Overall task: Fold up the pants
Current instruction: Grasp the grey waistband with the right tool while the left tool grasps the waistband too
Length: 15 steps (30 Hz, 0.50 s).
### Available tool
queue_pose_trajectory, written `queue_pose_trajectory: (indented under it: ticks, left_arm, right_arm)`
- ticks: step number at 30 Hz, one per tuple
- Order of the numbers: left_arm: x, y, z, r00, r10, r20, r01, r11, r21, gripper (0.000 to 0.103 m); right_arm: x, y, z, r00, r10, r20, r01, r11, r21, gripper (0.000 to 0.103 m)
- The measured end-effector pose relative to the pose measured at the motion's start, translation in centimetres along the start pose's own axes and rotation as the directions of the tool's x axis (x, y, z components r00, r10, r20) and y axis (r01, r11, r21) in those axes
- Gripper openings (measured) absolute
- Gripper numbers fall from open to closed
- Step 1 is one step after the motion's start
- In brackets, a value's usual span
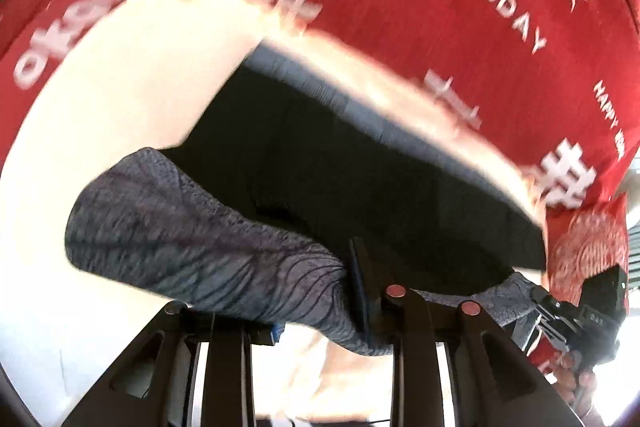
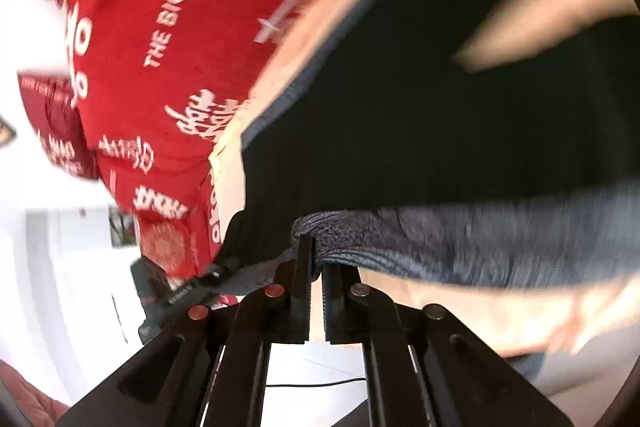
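Left tongs clamped on the grey ribbed waistband of the pants. Right tongs likewise clamped on that band. Pants hang between them above the red bedspread.

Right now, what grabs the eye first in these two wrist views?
The red cloth with white lettering fills the background of both views. In front of it hang the dark pants, lifted off the pale surface beneath. Their grey knit edge is pinched in both the left gripper and the right gripper, so it stretches between the two.
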State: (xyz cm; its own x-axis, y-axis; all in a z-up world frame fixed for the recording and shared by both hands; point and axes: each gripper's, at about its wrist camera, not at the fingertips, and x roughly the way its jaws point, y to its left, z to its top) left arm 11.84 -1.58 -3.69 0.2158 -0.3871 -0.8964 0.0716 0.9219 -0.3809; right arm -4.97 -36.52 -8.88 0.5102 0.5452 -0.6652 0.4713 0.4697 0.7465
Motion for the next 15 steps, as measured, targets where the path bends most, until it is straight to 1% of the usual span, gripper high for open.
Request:
queue_pose_trajectory:
  ticks: [2, 4, 5, 6, 7, 8, 10, 11, 12, 13, 14, 15]
  left_arm:
    - [1.4, -1.2, 2.9, 0.999, 0.016, 0.038, -0.017, 1.0, 0.019, 0.029]
    - [3.5, -1.7, 5.5, 0.996, 0.051, 0.067, -0.053, 0.998, 0.032, 0.03]
    - [4.6, -1.7, 6.7, 0.994, 0.077, 0.077, -0.079, 0.996, 0.032, 0.039]
    - [6.4, -1.7, 8.2, 0.986, 0.132, 0.098, -0.135, 0.99, 0.028, 0.053]
    - [7.2, -1.2, 8.9, 0.979, 0.168, 0.114, -0.172, 0.985, 0.023, 0.058]
    - [9.0, -0.9, 10.0, 0.973, 0.197, 0.123, -0.2, 0.98, 0.013, 0.062]
    - [11.7, -0.3, 11.3, 0.969, 0.23, 0.093, -0.23, 0.973, -0.008, 0.062]
    - [13.3, 0.0, 11.8, 0.962, 0.262, 0.079, -0.261, 0.965, -0.016, 0.066]
    - [14.4, 0.3, 12.1, 0.95, 0.3, 0.079, -0.3, 0.954, -0.02, 0.077]
    - [14.9, 0.5, 12.3, 0.939, 0.332, 0.092, -0.332, 0.943, -0.019, 0.08]
    - [15.0, 0.6, 12.6, 0.935, 0.342, 0.094, -0.342, 0.94, -0.02, 0.081]
    - [14.7, 0.7, 12.9, 0.938, 0.336, 0.081, -0.335, 0.942, -0.024, 0.081]
  right_arm:
    - [0.0, 1.2, 3.4, 1.0, -0.023, -0.015, 0.022, 0.998, -0.067, 0.005]
    - [1.2, 2.3, 7.4, 0.998, -0.049, -0.039, 0.045, 0.993, -0.109, 0.005]
    - [1.8, 2.3, 9.2, 0.997, -0.058, -0.051, 0.052, 0.992, -0.115, 0.005]
    - [2.6, 2.2, 11.2, 0.996, -0.061, -0.063, 0.054, 0.992, -0.118, 0.005]
    - [3.3, 1.8, 12.7, 0.995, -0.068, -0.073, 0.06, 0.992, -0.115, 0.005]
    - [4.5, 1.6, 14.5, 0.993, -0.083, -0.088, 0.073, 0.991, -0.108, 0.005]
    - [7.0, 1.0, 17.4, 0.988, -0.114, -0.105, 0.104, 0.99, -0.099, 0.005]
    - [8.2, 0.3, 18.6, 0.986, -0.124, -0.115, 0.114, 0.99, -0.089, 0.005]
    - [9.5, -0.5, 19.6, 0.982, -0.14, -0.124, 0.132, 0.988, -0.075, 0.005]
    - [10.5, -1.2, 20.4, 0.979, -0.155, -0.13, 0.147, 0.987, -0.066, 0.005]
    - [11.5, -1.8, 21.2, 0.978, -0.163, -0.133, 0.156, 0.986, -0.059, 0.005]
    - [12.4, -2.3, 21.9, 0.976, -0.177, -0.129, 0.17, 0.983, -0.061, 0.005]
